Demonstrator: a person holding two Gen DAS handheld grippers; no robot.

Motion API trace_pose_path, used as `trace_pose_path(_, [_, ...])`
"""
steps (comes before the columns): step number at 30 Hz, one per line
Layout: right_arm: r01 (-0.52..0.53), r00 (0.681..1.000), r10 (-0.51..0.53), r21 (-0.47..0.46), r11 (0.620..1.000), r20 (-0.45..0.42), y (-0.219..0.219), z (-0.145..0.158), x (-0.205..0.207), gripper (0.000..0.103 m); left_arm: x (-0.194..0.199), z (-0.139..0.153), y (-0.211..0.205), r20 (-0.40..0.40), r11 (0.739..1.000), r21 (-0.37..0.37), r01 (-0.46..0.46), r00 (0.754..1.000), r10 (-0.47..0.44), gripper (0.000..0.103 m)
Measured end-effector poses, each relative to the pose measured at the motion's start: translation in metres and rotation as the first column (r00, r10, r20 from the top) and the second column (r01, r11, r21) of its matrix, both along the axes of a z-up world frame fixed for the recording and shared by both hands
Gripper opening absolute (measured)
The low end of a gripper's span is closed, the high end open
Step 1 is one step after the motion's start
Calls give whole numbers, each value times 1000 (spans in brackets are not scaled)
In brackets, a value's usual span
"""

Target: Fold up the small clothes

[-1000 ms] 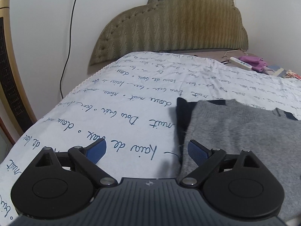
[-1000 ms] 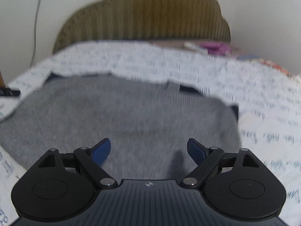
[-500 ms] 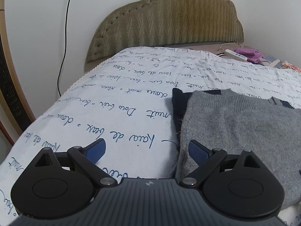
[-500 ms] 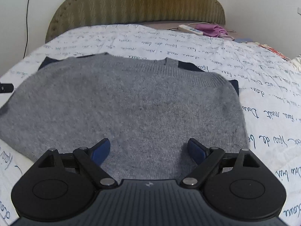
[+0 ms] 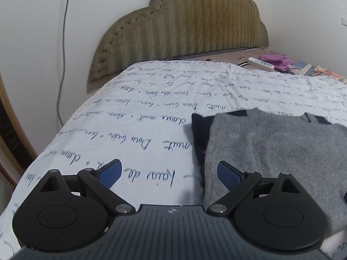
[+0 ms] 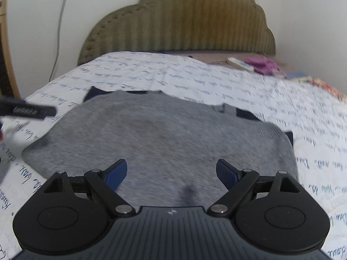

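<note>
A grey knit sweater with dark navy trim lies folded flat on the bed; it also shows in the left wrist view. My left gripper is open and empty, low over the sheet at the sweater's left edge, its right finger over the grey knit. My right gripper is open and empty, hovering above the sweater's near edge. The left gripper's body shows at the far left of the right wrist view.
The bed has a white sheet printed with blue handwriting and an olive padded headboard. A remote and purple cloth lie at the far right by the headboard. A black cable hangs down the left wall.
Both grippers stayed open and pulled back and up a little; the right wrist view tilted up and swung, so the sweater looks farther away. The sweater has not moved.
</note>
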State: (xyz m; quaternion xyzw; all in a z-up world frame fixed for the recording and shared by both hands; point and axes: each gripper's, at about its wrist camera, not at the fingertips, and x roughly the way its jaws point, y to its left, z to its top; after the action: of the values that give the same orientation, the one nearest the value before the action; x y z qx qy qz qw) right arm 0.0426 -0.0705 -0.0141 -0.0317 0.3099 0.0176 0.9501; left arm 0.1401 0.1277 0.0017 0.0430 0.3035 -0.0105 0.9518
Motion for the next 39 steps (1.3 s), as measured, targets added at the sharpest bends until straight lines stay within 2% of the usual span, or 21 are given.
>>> trace_pose_path(6, [-96, 995, 98, -65, 993, 19, 39, 1, -10, 90, 31, 0, 5, -43, 997, -39, 67, 997, -68, 97])
trace_pose_path(11, [-159, 986, 165, -134, 978, 30, 69, -2, -17, 90, 50, -2, 4, -78, 995, -82, 50, 995, -57, 97])
trace_pose_path(17, [-213, 975, 220, -160, 964, 32, 90, -4, -23, 90, 60, -3, -6, -82, 996, -55, 71, 994, -75, 97])
trace_pose_path(23, [-260, 964, 265, -187, 947, -1, 107, -15, -24, 90, 70, -8, -14, -109, 990, -52, 128, 985, -133, 97])
trace_pose_path(25, [-279, 959, 284, -211, 937, -10, 116, -20, -25, 90, 77, -12, -12, -136, 985, -84, 149, 978, -160, 97])
trace_pose_path(30, [-315, 945, 327, -351, 882, -28, 145, -39, -23, 90, 103, -23, 4, -226, 950, -268, 158, 949, -221, 97])
trace_pose_path(35, [-293, 945, 328, -465, 836, -4, 166, -54, -17, 90, 126, -30, 9, -244, 918, -372, 140, 939, -242, 95])
trace_pose_path(37, [-275, 948, 319, -488, 828, 8, 172, -56, -10, 90, 136, -33, 8, -257, 896, -423, 138, 930, -264, 91])
trace_pose_path(39, [-252, 952, 307, -512, 821, 23, 177, -59, -1, 90, 145, -38, 4, -262, 874, -465, 144, 920, -291, 83])
